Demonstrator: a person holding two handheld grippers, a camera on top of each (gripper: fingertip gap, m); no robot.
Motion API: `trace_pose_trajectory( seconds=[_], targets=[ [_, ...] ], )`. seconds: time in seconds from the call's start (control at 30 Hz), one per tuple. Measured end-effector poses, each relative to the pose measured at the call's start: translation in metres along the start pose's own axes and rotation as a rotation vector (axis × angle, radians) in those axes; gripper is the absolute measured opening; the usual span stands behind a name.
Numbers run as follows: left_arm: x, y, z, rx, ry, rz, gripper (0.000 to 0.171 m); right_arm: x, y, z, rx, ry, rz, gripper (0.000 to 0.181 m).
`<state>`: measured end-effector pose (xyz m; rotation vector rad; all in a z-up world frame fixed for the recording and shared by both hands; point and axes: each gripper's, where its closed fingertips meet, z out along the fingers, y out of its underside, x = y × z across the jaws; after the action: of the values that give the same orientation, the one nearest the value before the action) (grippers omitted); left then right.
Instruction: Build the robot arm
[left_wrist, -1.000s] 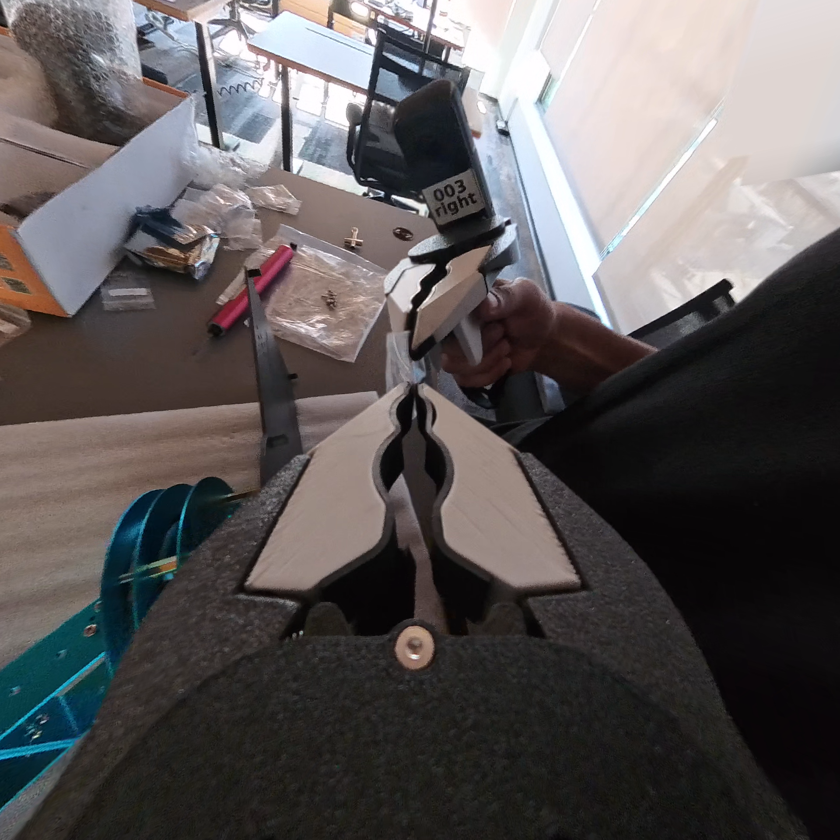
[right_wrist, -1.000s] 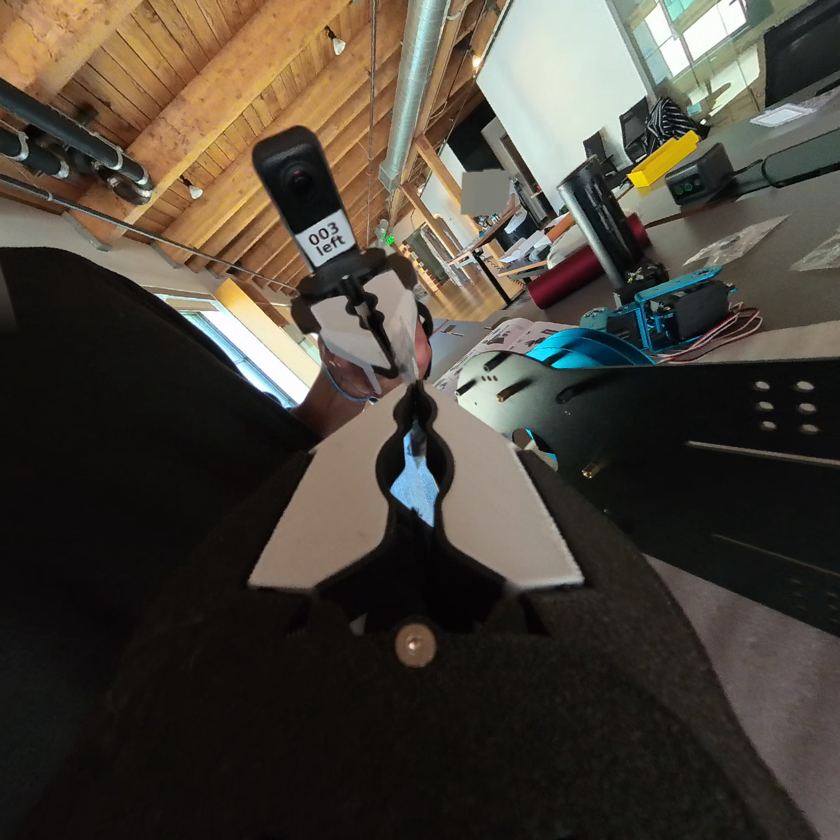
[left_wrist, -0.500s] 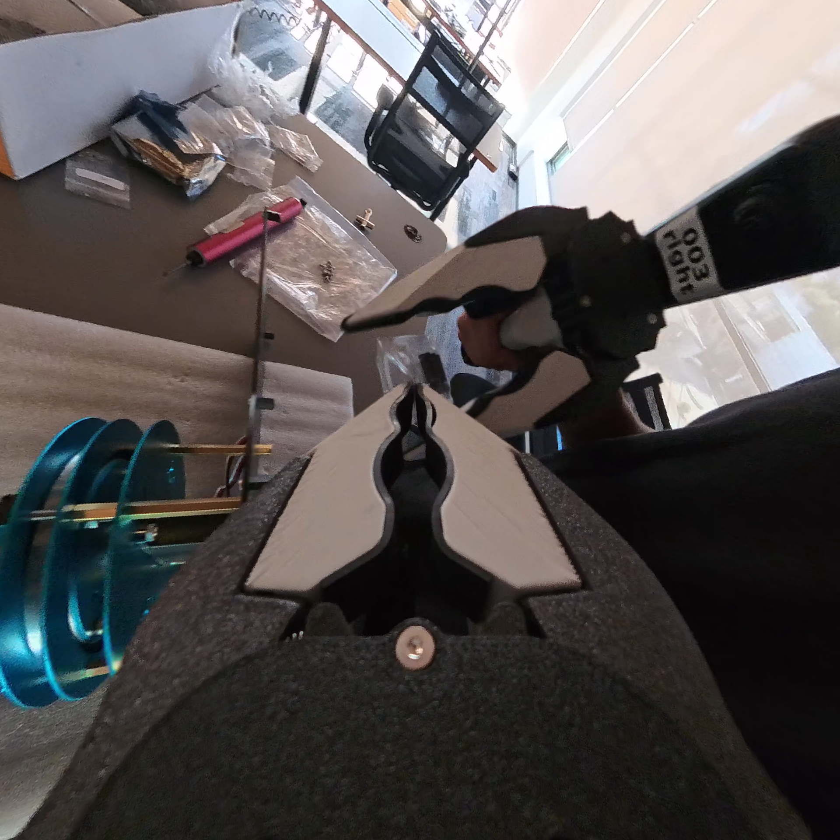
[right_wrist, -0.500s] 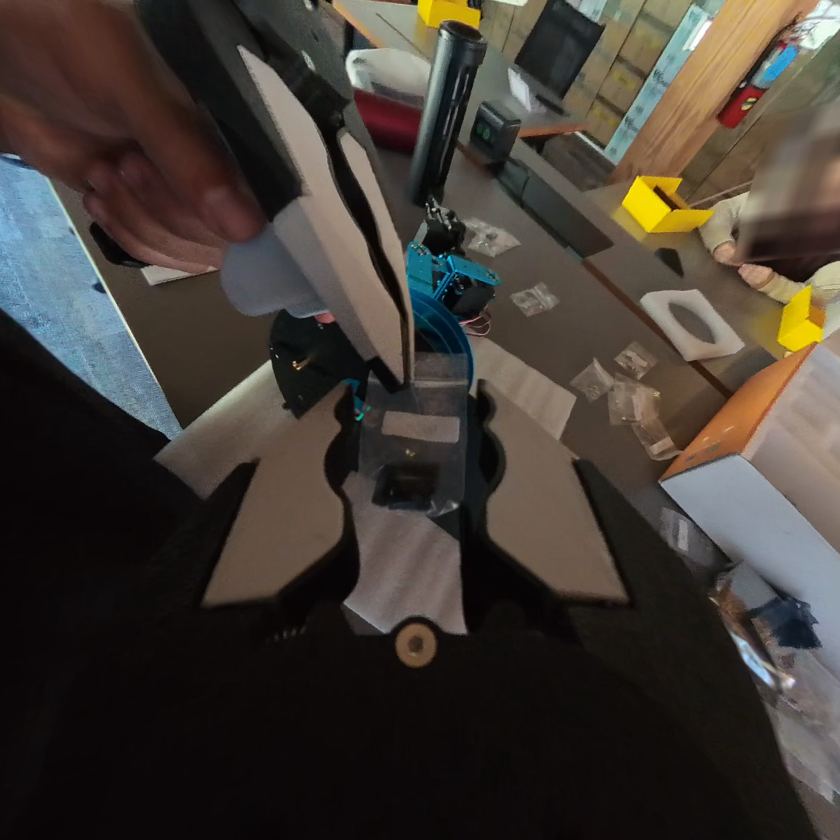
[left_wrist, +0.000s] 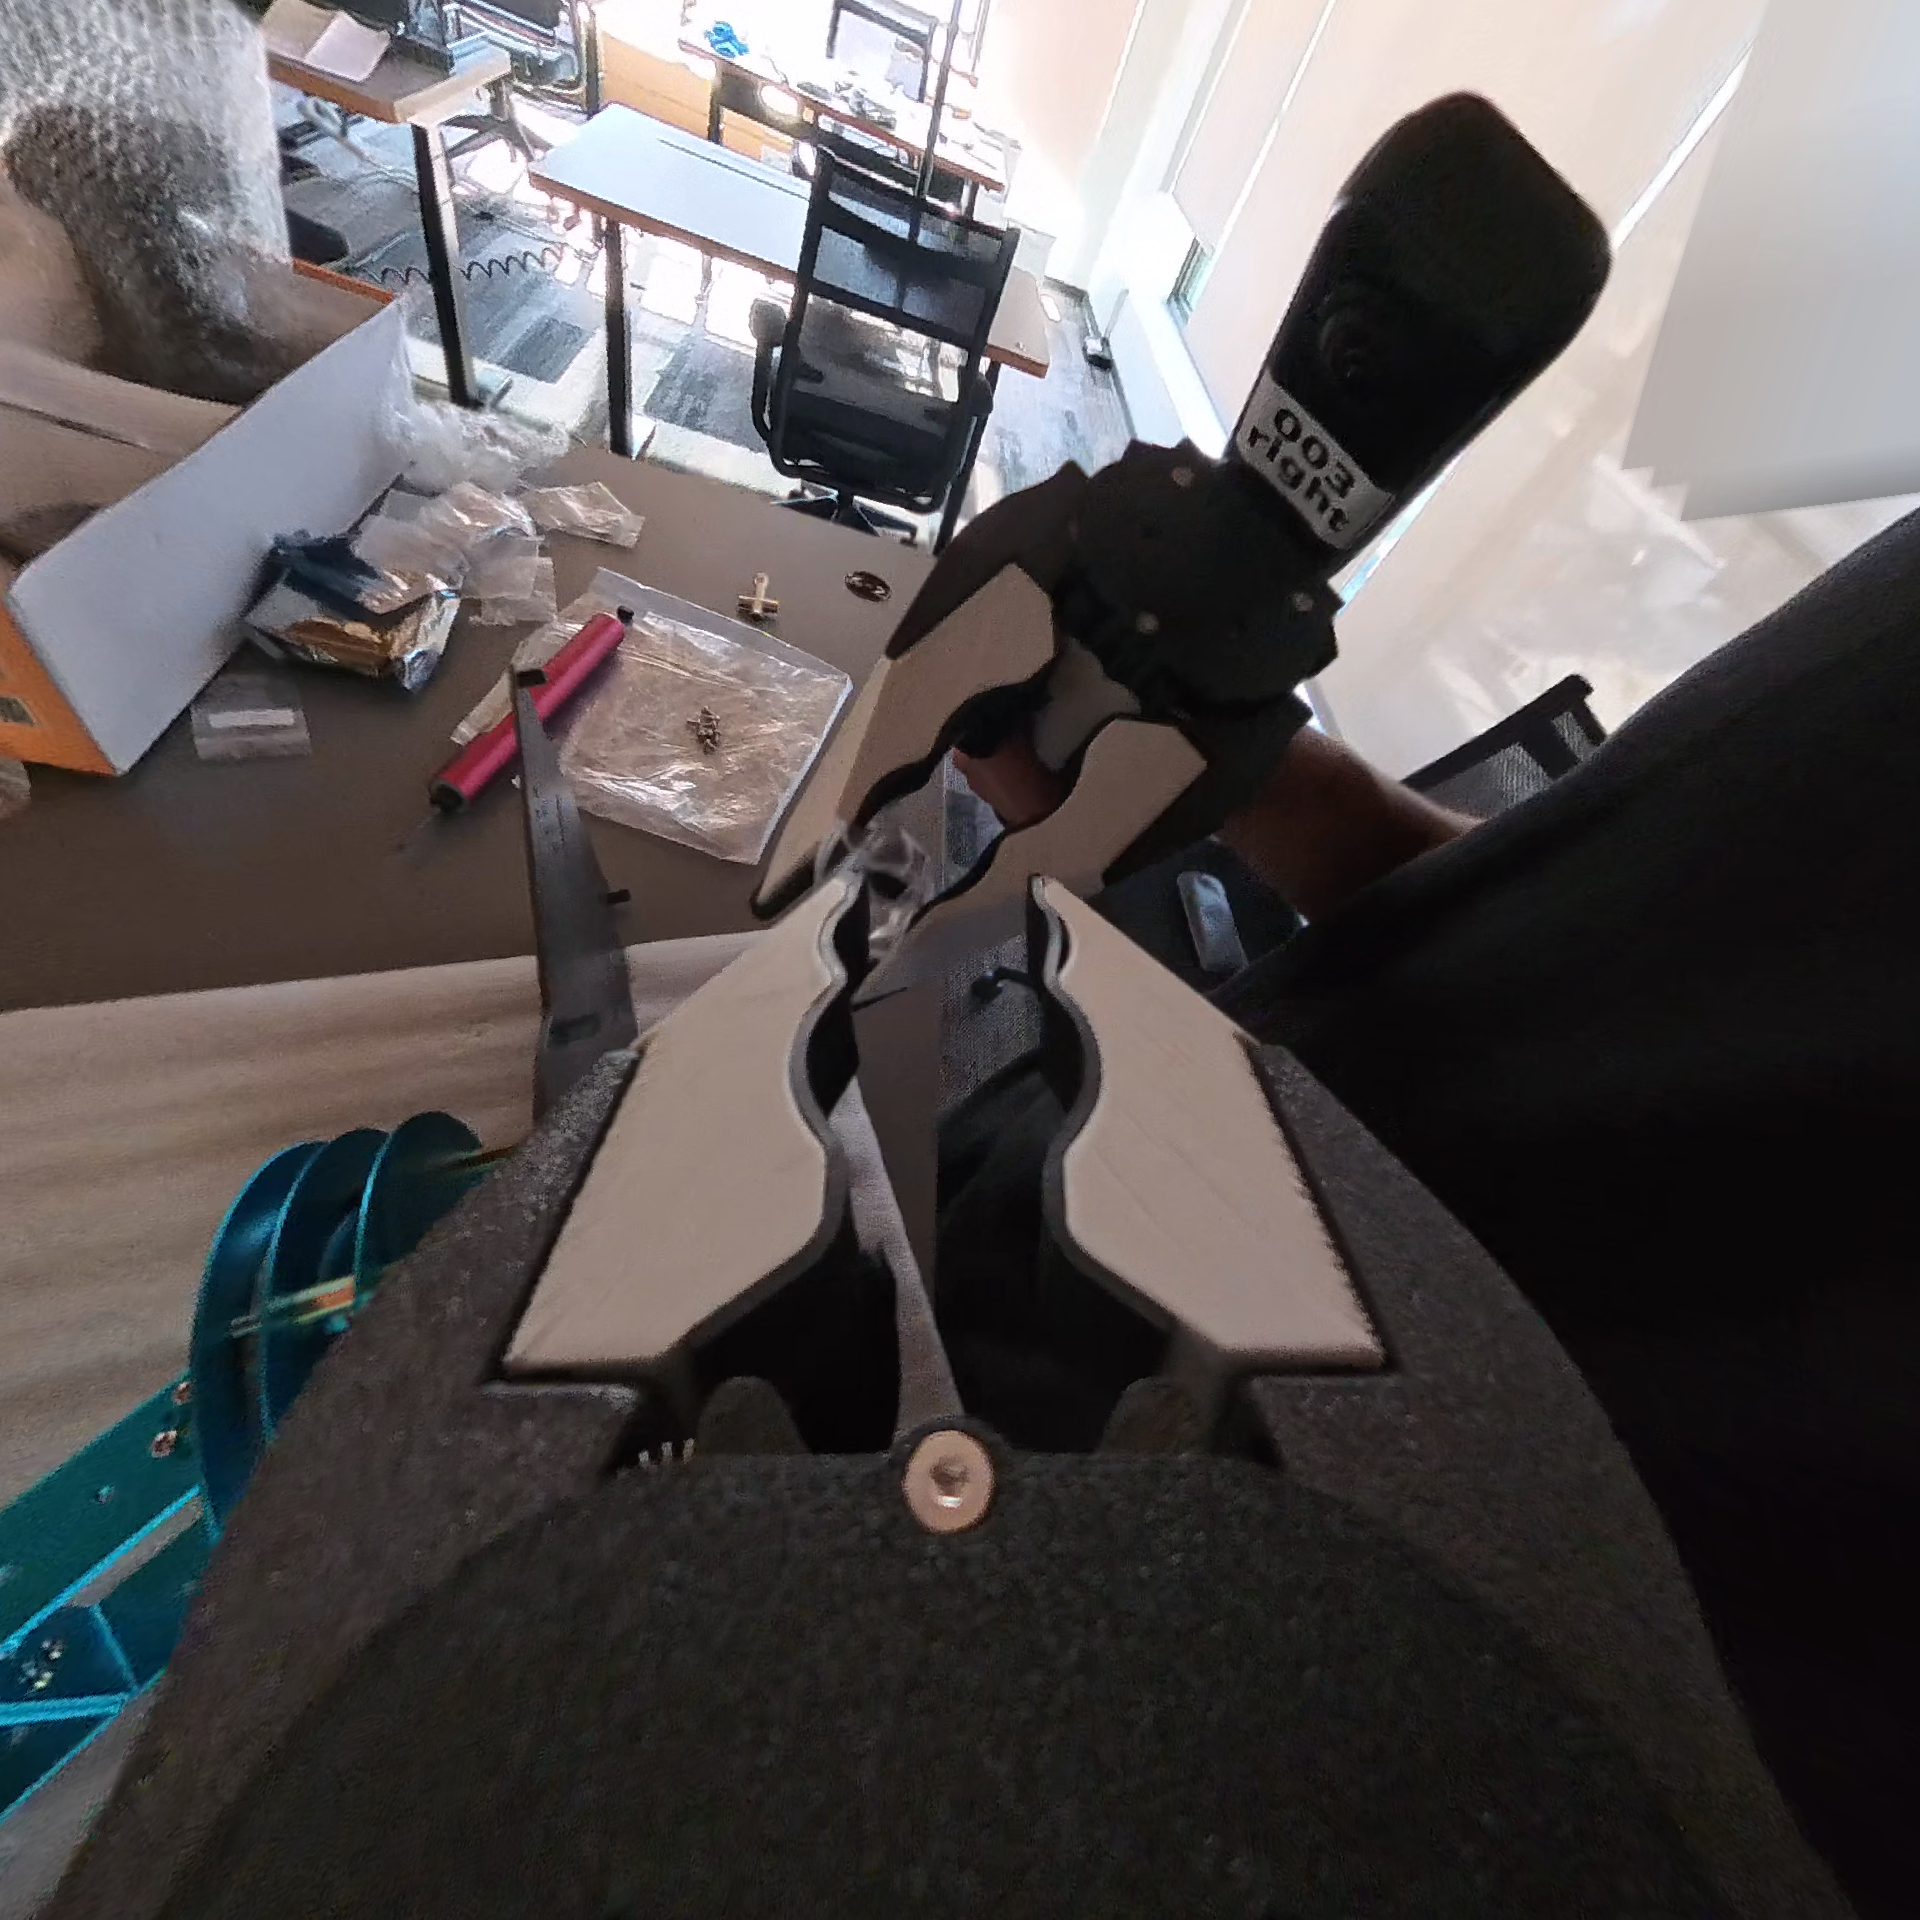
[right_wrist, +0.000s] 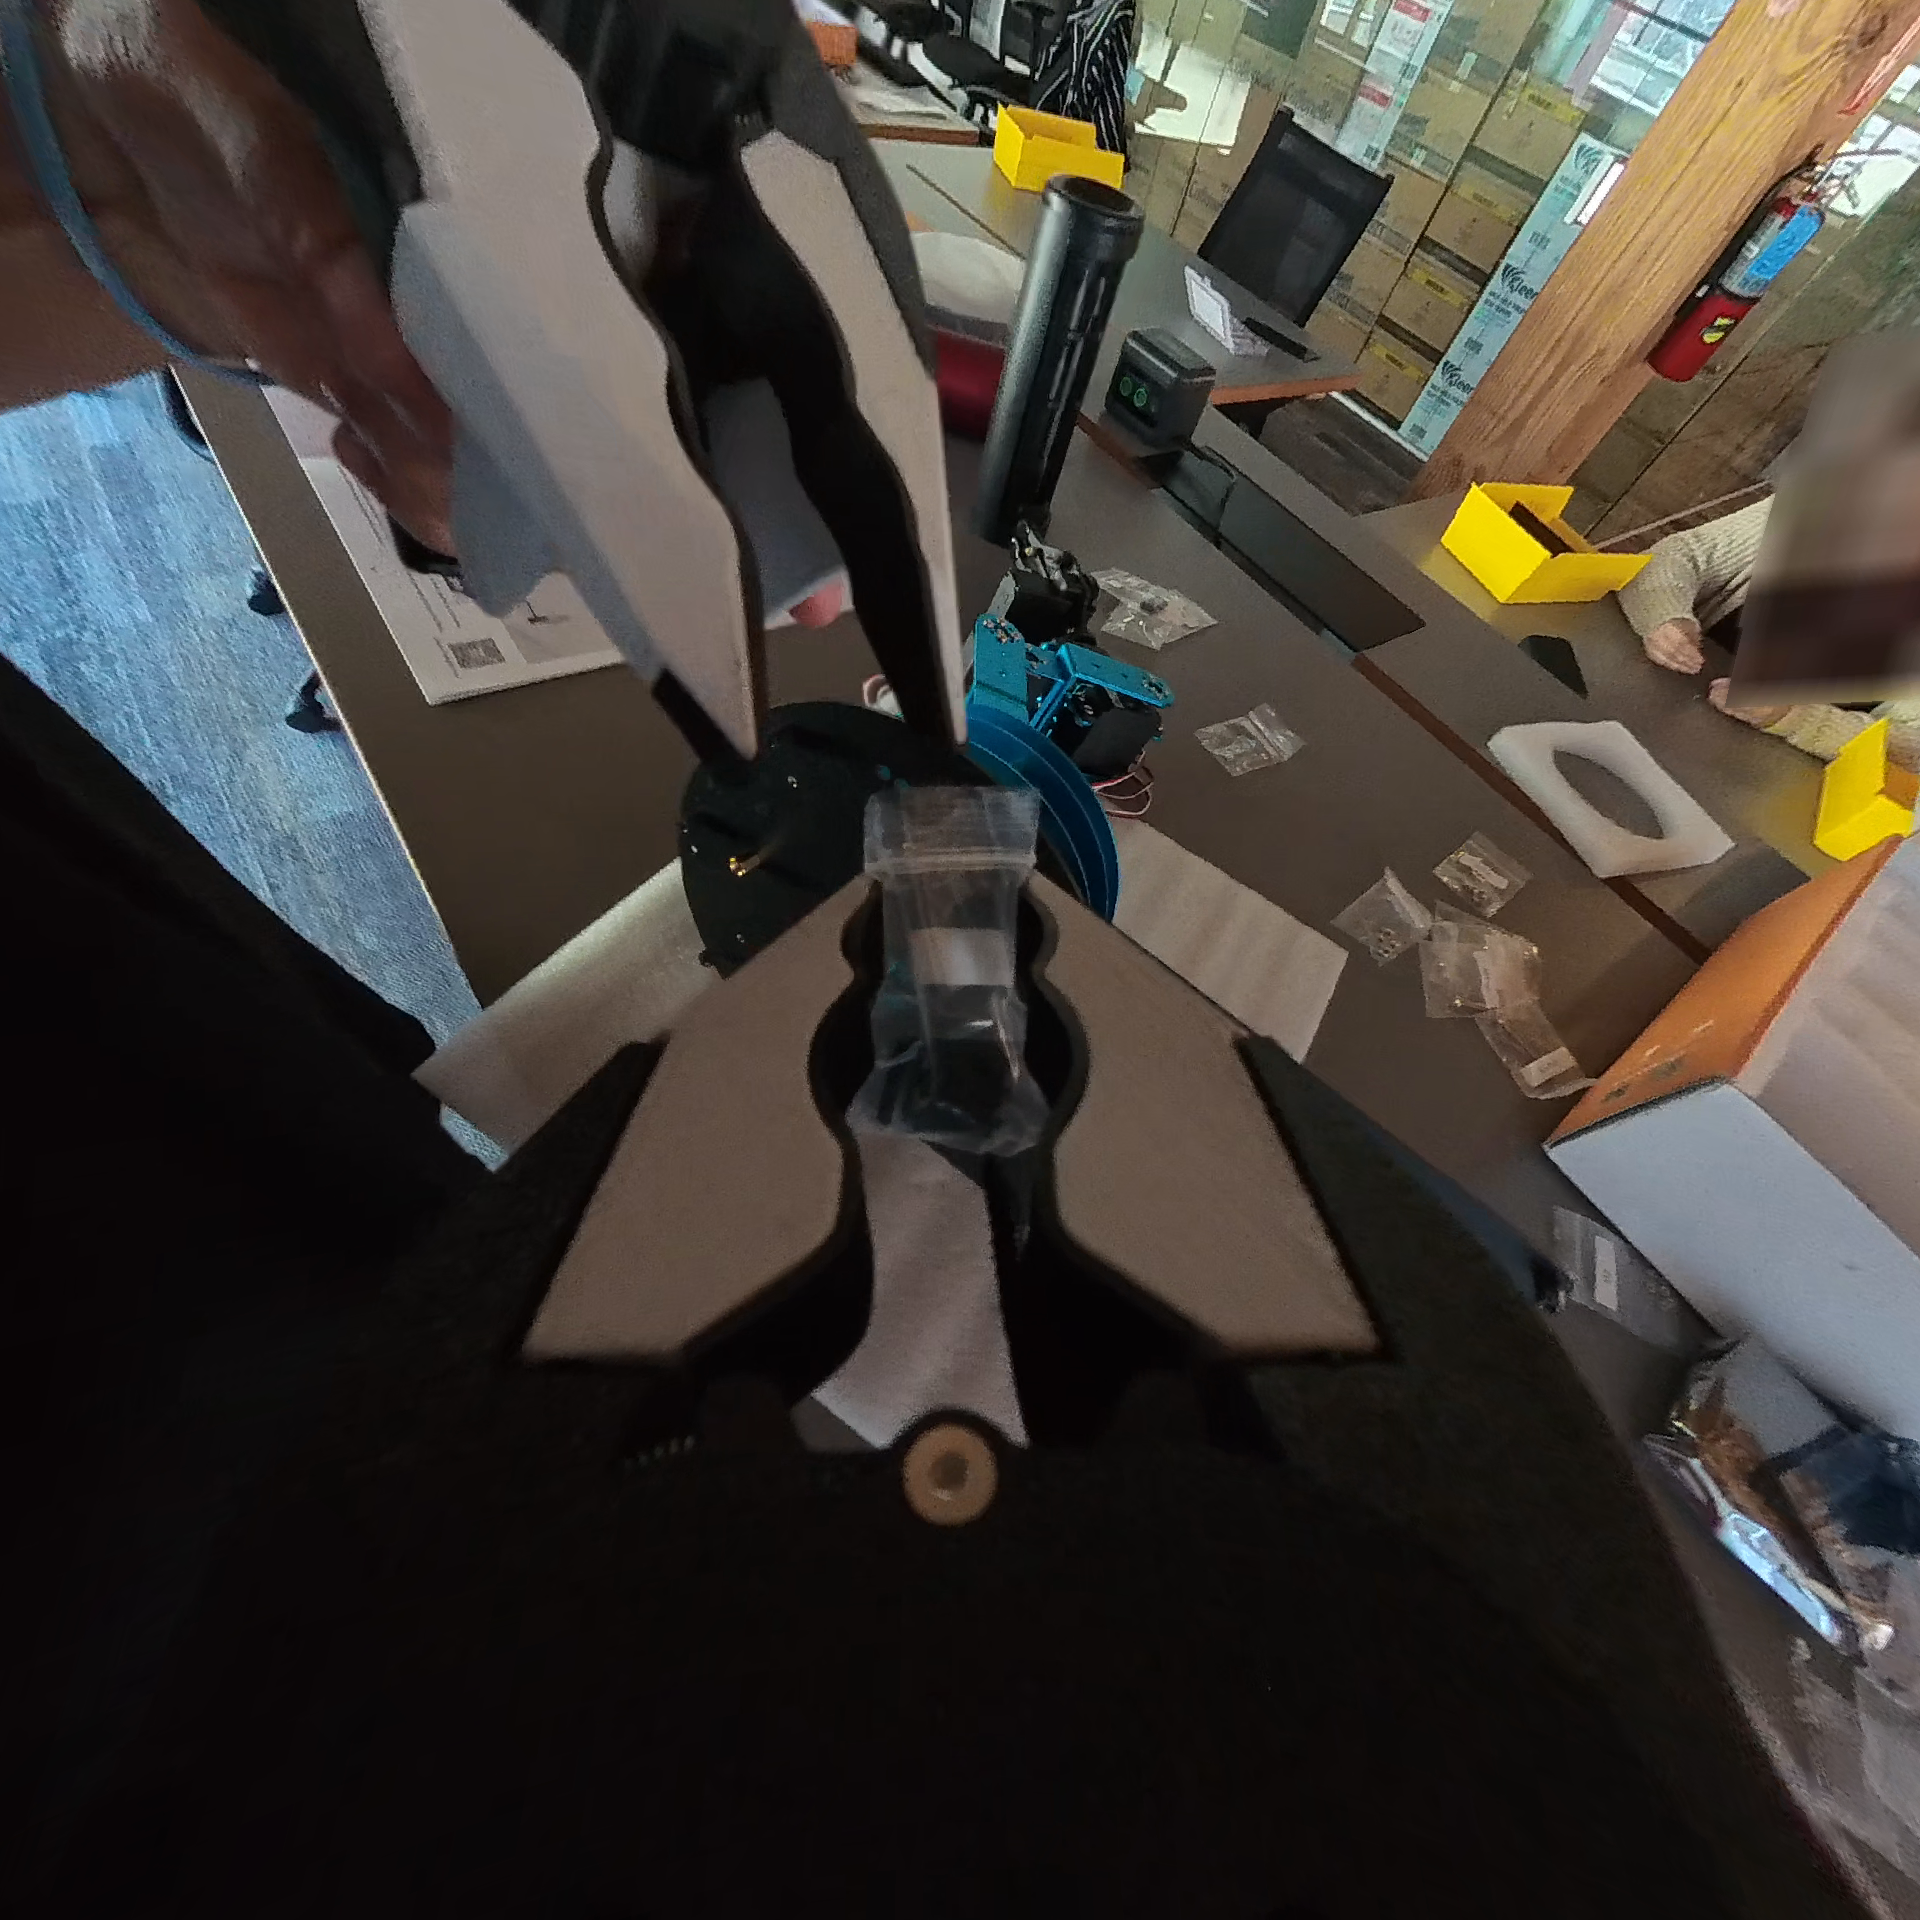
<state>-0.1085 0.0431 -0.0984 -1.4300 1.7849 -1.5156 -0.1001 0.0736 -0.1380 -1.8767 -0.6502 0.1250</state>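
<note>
The right gripper has its jaws clamped on a small clear bag above the blue wheel, while the left gripper, jaws apart, hovers just beside the bag's top.

Window glare; fisheye edges; motion blur

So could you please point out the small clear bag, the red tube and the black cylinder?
clear bag (right_wrist: 948, 997), right wrist view, its middle.
red tube (left_wrist: 540, 712), left wrist view, mid-shaft.
black cylinder (right_wrist: 1055, 353), right wrist view, mid-body.
</note>
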Motion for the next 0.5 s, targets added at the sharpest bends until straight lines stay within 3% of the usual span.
trace_pose_trajectory(
  seconds=[0.27,0.33,0.5],
  targets=[
    [0.003,0.010,0.007,-0.088,-0.032,0.125,0.015,-0.009,-0.004,0.000,0.017,-0.028,-0.002,0.021],
    [-0.001,0.014,0.007,-0.118,-0.063,0.156,0.003,-0.012,-0.001,0.001,0.002,-0.035,-0.003,0.020],
    [-0.010,0.020,0.002,-0.159,-0.130,0.174,0.000,-0.014,0.002,-0.002,0.001,-0.030,0.011,0.019]
  ],
)
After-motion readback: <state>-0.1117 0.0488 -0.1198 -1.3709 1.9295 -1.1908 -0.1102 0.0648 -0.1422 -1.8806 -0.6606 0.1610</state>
